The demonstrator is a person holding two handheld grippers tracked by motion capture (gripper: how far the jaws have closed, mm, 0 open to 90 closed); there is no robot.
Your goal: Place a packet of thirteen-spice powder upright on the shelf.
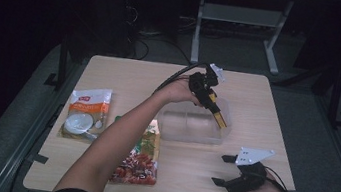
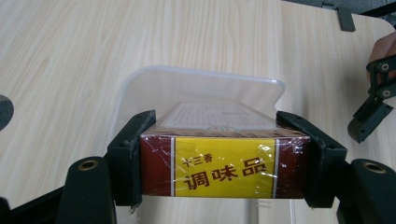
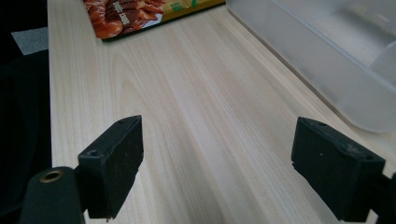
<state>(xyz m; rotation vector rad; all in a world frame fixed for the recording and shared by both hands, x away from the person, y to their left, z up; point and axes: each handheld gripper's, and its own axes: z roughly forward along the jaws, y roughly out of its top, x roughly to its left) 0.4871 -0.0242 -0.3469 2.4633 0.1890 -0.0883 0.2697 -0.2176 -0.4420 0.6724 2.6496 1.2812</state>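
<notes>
High view: seasoning box (image 1: 219, 115) is clamped in left gripper (image 1: 216, 111), long axis tilted down into clear tray (image 1: 173, 132) directly beneath; right gripper (image 1: 222, 170) is held released on worktop (image 1: 126, 72)

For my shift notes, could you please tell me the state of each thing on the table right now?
Seasoning box: clamped in the left gripper, held over the container.
Clear plastic container: open, lidless, on the table.
Right gripper: jaws open, holding nothing, resting low near the table's front edge.
White snack bag: lying flat, sealed.
Red snack bag: lying flat.
</notes>
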